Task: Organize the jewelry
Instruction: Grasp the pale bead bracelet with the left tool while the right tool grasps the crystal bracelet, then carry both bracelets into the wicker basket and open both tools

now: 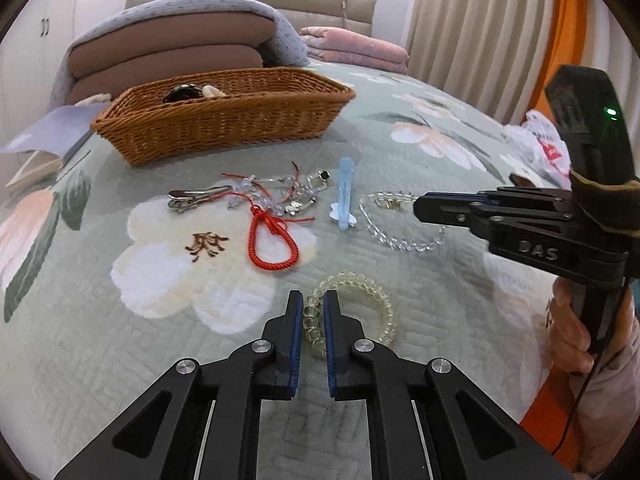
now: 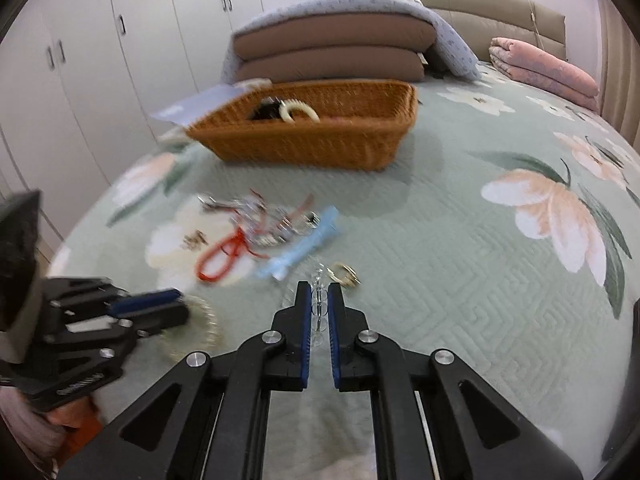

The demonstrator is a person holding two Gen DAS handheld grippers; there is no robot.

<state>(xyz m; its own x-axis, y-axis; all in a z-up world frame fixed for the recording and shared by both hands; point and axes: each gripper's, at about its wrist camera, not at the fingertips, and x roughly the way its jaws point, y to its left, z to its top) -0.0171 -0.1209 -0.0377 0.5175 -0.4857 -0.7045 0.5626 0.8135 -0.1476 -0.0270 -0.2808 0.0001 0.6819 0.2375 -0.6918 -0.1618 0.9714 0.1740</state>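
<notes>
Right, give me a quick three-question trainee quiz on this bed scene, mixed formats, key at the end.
1. True or false: the wicker basket has nothing in it.
2. Multiple choice: what is the left gripper closed on? A) the red cord loop B) the pale yellow coil bracelet C) the blue hair clip
3. Fill in: the right gripper is pinching part of the clear ____ bracelet, which lies on the quilt.

Key:
1. False; a dark item and a cream piece show inside.
2. B
3. bead
</notes>
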